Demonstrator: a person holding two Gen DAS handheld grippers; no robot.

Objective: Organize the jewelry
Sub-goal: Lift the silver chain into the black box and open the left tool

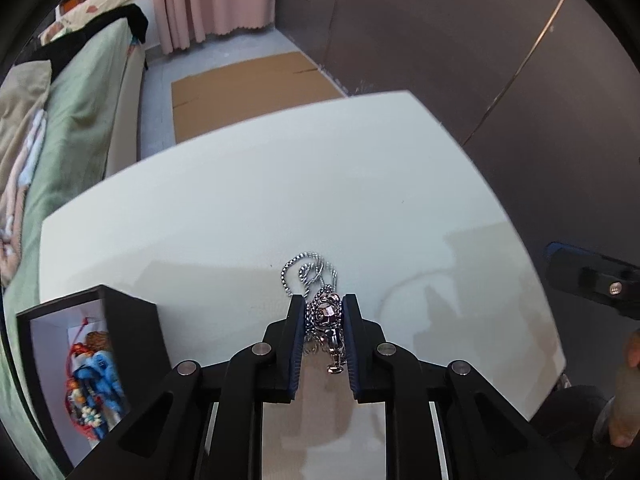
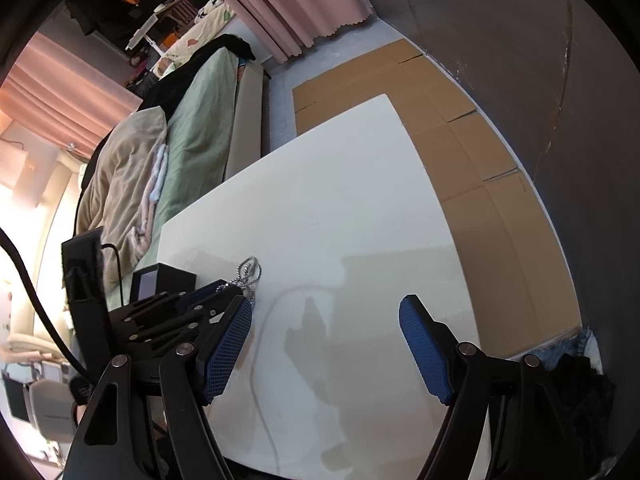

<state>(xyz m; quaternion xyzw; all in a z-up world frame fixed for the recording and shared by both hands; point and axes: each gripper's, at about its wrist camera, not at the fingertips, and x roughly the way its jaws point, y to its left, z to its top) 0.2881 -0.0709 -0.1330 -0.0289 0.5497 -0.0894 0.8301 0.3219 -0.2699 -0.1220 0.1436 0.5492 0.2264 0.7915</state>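
Observation:
A silver chain necklace with a chunky metal pendant lies bunched on the white table. My left gripper is shut on the pendant, its blue pads pressing both sides while the chain spills out ahead. The right wrist view shows the same necklace at the tips of the left gripper. My right gripper hovers open over bare tabletop to the right of the necklace, nothing between its fingers. A black box with a white inside holds colourful beaded jewelry at the left.
A bed with green and beige covers runs along the table's left side. Flattened cardboard lies on the floor beyond the far edge, against a dark wall. A person's hand shows at the right. Pink curtains hang behind.

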